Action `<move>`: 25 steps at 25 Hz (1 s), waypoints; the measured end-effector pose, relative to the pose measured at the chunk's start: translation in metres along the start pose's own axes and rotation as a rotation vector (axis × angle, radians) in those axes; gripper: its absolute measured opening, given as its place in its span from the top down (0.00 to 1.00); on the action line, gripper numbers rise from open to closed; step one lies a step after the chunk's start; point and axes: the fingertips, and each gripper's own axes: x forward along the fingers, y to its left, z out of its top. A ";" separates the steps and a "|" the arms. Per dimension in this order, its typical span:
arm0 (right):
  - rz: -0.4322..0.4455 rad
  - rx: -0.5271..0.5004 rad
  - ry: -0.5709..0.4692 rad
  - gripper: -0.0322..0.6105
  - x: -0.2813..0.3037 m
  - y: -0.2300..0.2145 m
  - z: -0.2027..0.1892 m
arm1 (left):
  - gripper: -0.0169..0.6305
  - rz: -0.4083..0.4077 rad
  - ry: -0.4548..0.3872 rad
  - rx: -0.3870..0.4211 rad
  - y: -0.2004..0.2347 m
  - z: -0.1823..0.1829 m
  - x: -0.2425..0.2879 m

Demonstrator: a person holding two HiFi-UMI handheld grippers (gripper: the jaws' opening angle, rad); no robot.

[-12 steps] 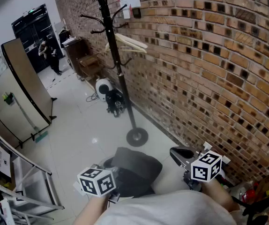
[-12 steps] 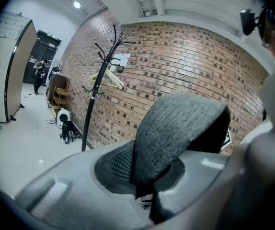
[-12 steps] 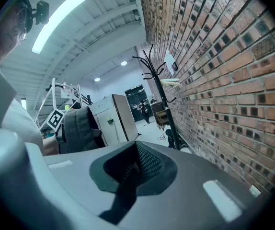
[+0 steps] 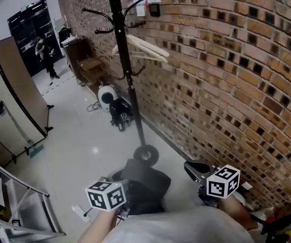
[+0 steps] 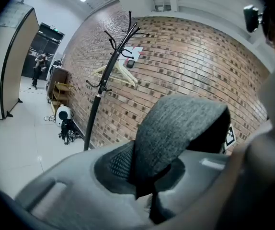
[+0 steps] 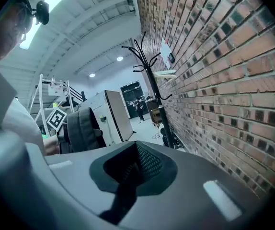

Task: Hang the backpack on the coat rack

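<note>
A dark grey backpack [image 4: 144, 182] hangs low in front of me, just short of the round base of the black coat rack [image 4: 130, 85]. My left gripper [image 4: 126, 195] is shut on the backpack's grey strap [image 5: 176, 128], which loops up out of its jaws in the left gripper view. My right gripper [image 4: 192, 167] is to the right of the backpack, apart from it, jaws together and nothing between them. In the right gripper view the backpack [image 6: 82, 128] shows at the left and the coat rack [image 6: 152, 80] stands ahead by the wall. A pale wooden hanger [image 4: 143, 45] hangs on the rack.
A brick wall [image 4: 226, 75] runs along the right, close behind the rack. A white round appliance with cables [image 4: 107, 96] sits on the floor past the rack. A tall partition board [image 4: 13, 90] stands left, a metal shelf frame [image 4: 13, 206] at the bottom left. A person [image 4: 43, 52] stands far back.
The coat rack has come a little closer in the head view. Both grippers sit in about the same places, the left still gripping the backpack.
</note>
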 end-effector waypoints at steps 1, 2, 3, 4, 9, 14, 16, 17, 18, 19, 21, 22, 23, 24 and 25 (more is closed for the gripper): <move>-0.009 0.007 0.009 0.95 0.012 -0.008 0.004 | 0.94 0.003 0.003 0.003 0.011 0.007 0.010; -0.017 0.015 0.017 0.95 0.024 -0.017 0.009 | 0.94 0.002 0.008 0.003 0.022 0.013 0.020; -0.026 0.023 0.025 0.95 0.036 -0.025 0.013 | 0.94 -0.003 0.014 0.000 0.033 0.020 0.030; -0.034 0.031 0.031 0.95 0.048 -0.033 0.018 | 0.94 -0.009 0.020 -0.003 0.043 0.027 0.040; -0.066 0.057 0.057 0.95 0.107 -0.065 0.043 | 0.94 -0.027 0.042 -0.010 0.091 0.059 0.082; -0.082 0.078 0.060 0.95 0.146 -0.097 0.059 | 0.94 -0.041 0.045 0.002 0.123 0.091 0.122; -0.086 0.081 0.057 0.95 0.157 -0.109 0.065 | 0.94 -0.039 0.041 0.006 0.133 0.104 0.136; -0.088 0.082 0.054 0.95 0.162 -0.113 0.069 | 0.94 -0.036 0.040 0.006 0.139 0.109 0.141; -0.090 0.081 0.051 0.95 0.166 -0.116 0.072 | 0.94 -0.033 0.039 0.007 0.144 0.114 0.145; -0.093 0.078 0.047 0.95 0.170 -0.120 0.076 | 0.94 -0.030 0.039 0.007 0.149 0.119 0.149; -0.097 0.070 0.038 0.95 0.177 -0.126 0.084 | 0.94 -0.022 0.039 0.004 0.157 0.128 0.157; -0.099 0.067 0.033 0.95 0.180 -0.129 0.088 | 0.94 -0.017 0.040 0.002 0.162 0.132 0.161; -0.101 0.064 0.029 0.95 0.183 -0.132 0.091 | 0.94 -0.012 0.040 -0.001 0.166 0.136 0.164; -0.103 0.063 0.025 0.95 0.185 -0.135 0.093 | 0.94 -0.005 0.040 -0.004 0.171 0.141 0.168; -0.105 0.062 0.022 0.95 0.187 -0.138 0.095 | 0.94 0.003 0.041 -0.007 0.175 0.146 0.172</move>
